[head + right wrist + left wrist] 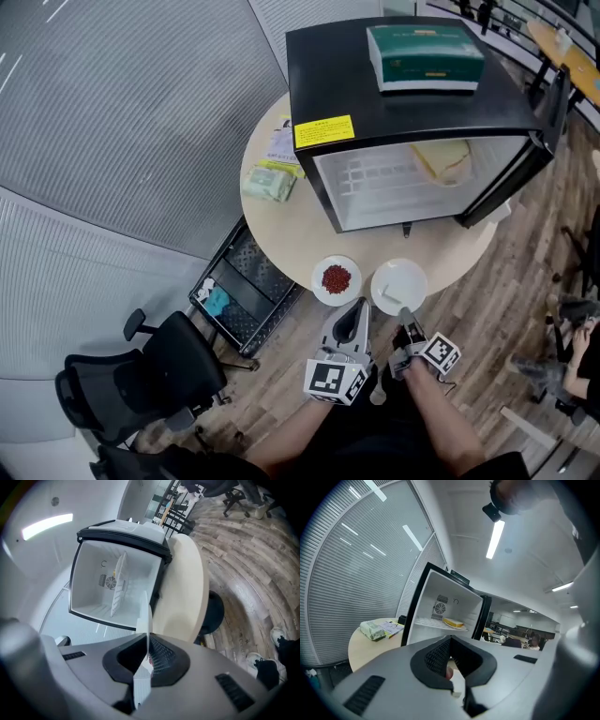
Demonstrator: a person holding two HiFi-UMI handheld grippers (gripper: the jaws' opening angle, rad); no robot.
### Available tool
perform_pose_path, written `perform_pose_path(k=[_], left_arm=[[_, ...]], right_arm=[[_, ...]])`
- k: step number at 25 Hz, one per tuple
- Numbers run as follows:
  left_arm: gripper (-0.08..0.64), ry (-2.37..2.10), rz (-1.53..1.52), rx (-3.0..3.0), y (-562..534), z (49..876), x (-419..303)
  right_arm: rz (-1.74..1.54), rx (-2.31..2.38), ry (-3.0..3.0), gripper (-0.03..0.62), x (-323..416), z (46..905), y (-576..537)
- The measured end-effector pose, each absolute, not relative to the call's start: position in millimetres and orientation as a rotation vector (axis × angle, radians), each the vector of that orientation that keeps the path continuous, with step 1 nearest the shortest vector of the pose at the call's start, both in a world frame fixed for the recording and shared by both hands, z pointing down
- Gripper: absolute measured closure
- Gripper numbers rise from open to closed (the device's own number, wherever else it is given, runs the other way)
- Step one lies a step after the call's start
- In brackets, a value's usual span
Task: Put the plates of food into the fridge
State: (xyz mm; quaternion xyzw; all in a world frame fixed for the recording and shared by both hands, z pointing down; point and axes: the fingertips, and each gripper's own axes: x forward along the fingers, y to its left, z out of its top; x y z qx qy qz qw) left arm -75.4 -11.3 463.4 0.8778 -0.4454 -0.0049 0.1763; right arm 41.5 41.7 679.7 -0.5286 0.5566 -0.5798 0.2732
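Plates look stiff, lightish, glazed and slippery, so I'd grab the rim and keep them level or the red bits roll off. The left hand-held gripper (359,307) seems pinched on the bean plate (318,281) rim at 5 o'clock. The right hand-held gripper (405,316) is clamped on the white plate (394,281) rim at 6. Both plates sit at the table (281,234) edge at 6 o'clock. Count: three plates, with the third plate (457,176) already in the fridge (328,80) at 12, and two grippers.

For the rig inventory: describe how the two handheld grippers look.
Left gripper and right gripper: grey bodies with black textured jaws, each carrying a cube of black-and-white square markers. Forearms are bare; no cables show.
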Motion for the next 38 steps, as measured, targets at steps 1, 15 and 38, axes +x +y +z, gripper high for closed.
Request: perform_pose_path(k=[1,15,38], left_arm=[[0.555,-1.254,-0.02,2.489,-12.4,457.7,-76.2],[0.555,-1.217,-0.1,2.568,-43.6,399.1,-71.5],[0.555,-1.341,-0.064,2.506,-135.6,408.2,-32.9]], right_arm=[[-1.533,-1.414,1.512,0.574,44.2,666.7,37.4],[-1.386,-1.222,1.524,0.574,44.8,528.8,-73.7],[-1.54,-1.107,1.5,0.574,52.6,532.1,-217.1]])
